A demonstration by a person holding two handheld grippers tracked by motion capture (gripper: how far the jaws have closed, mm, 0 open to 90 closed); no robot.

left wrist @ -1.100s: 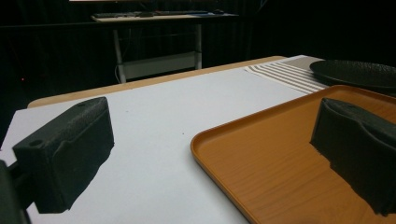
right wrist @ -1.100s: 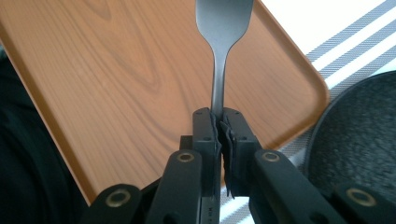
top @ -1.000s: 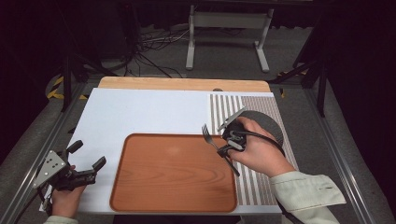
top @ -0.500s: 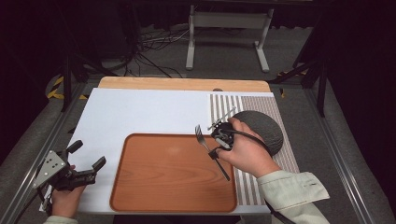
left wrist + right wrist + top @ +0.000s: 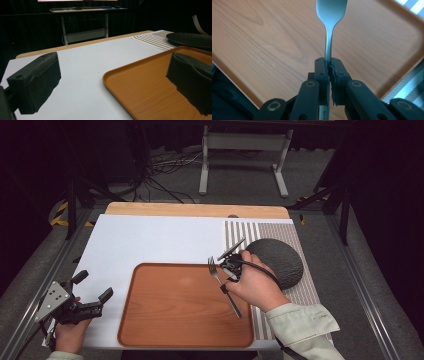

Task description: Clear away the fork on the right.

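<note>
Jaws of the right gripper (image 5: 329,68) pinch the neck of a slim, silver metal fork (image 5: 329,27), held over the right half of a rounded-corner, wood-grain orange tray (image 5: 150,330). Fork likely handles light, stiff and slick; the narrow neck between the rubber pads looks the surest hold, though it could pivot there. Right gripper view catches the clamped pads and the fork's bowl close up; high view shows the tines (image 5: 212,263) near the tray's far right corner and a dark round textured plate (image 5: 285,265) on a striped mat (image 5: 240,232) toward the table's right edge. Left gripper (image 5: 92,300) rests open and empty near the table's near left corner.
</note>
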